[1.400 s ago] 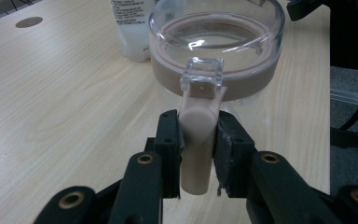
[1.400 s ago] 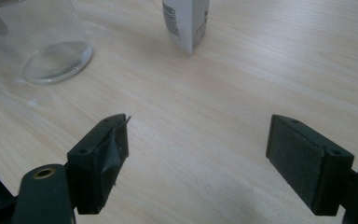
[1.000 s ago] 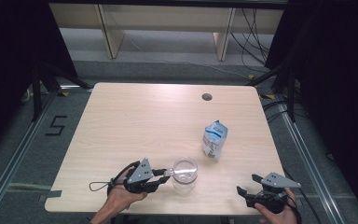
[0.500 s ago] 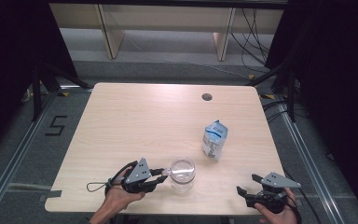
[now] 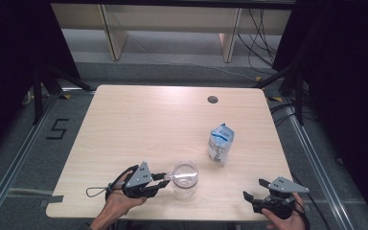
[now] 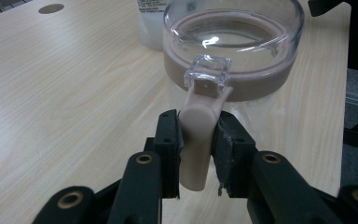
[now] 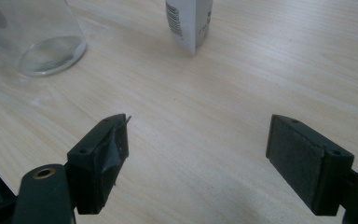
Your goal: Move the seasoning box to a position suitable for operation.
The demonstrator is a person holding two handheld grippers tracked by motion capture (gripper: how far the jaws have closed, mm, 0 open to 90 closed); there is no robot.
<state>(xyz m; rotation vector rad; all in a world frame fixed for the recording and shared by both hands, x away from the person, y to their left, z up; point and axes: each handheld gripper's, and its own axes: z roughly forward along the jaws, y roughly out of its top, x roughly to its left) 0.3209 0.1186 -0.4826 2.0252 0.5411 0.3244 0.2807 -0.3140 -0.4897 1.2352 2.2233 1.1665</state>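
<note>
A clear glass jar (image 5: 185, 178) with a clear lid and a beige seal ring (image 6: 233, 77) stands near the table's front edge. A beige latch lever (image 6: 196, 130) sticks out from the lid toward me. My left gripper (image 5: 165, 180) (image 6: 198, 140) is shut on that lever, one pad on each side of it. At the front right, my right gripper (image 5: 249, 197) (image 7: 198, 144) rests low over the tabletop, open, with nothing between its jaws. Its view has the jar's base (image 7: 37, 42) at the upper left.
A white and blue carton (image 5: 220, 143) (image 7: 189, 23) stands upright right of the jar, farther back. The light wooden table (image 5: 139, 124) has a round cable hole (image 5: 212, 99) near its far edge. Dark floor and metal rails surround the table.
</note>
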